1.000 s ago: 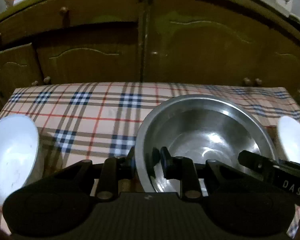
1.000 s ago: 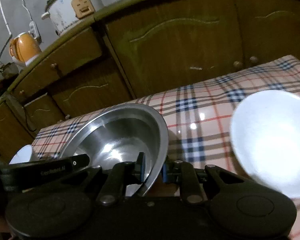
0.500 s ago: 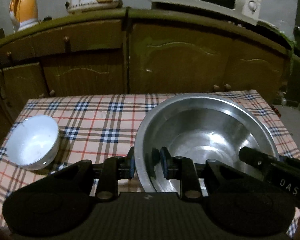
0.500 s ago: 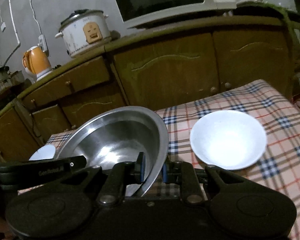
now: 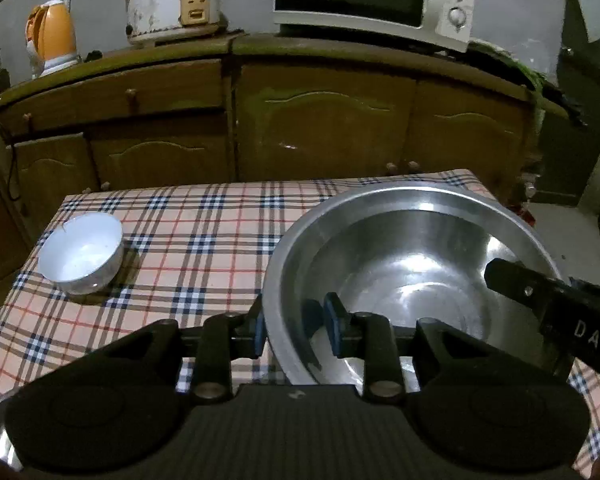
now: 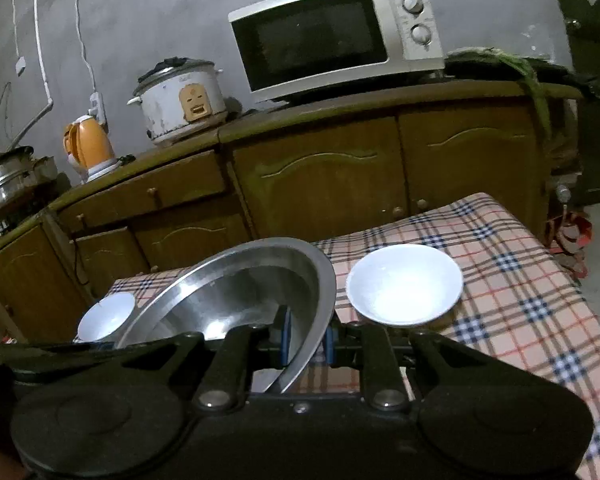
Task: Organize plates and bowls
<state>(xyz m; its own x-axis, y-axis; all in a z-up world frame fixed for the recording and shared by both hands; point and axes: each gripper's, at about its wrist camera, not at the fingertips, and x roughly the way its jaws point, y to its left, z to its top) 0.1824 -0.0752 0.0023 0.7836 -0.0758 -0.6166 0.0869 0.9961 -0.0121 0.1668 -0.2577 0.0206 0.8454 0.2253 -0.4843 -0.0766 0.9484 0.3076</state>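
Above the checked tablecloth [image 5: 204, 240], both the left gripper [image 5: 294, 330] and the right gripper [image 6: 306, 338] pinch the large steel bowl [image 5: 412, 280] by its rim; the small white bowl [image 5: 82, 258] and the shallow white dish [image 6: 404, 284] lie apart, not yet stacked.

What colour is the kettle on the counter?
The kettle is orange with a white base, clearest in the right wrist view.

microwave [image 6: 332, 36], rice cooker [image 6: 180, 98], orange kettle [image 6: 88, 148]

Large shiny steel bowl [image 5: 412, 264] held tilted above a checked table; small white bowl [image 5: 82, 254] left, shallow white bowl [image 6: 404, 284] right, both upright.
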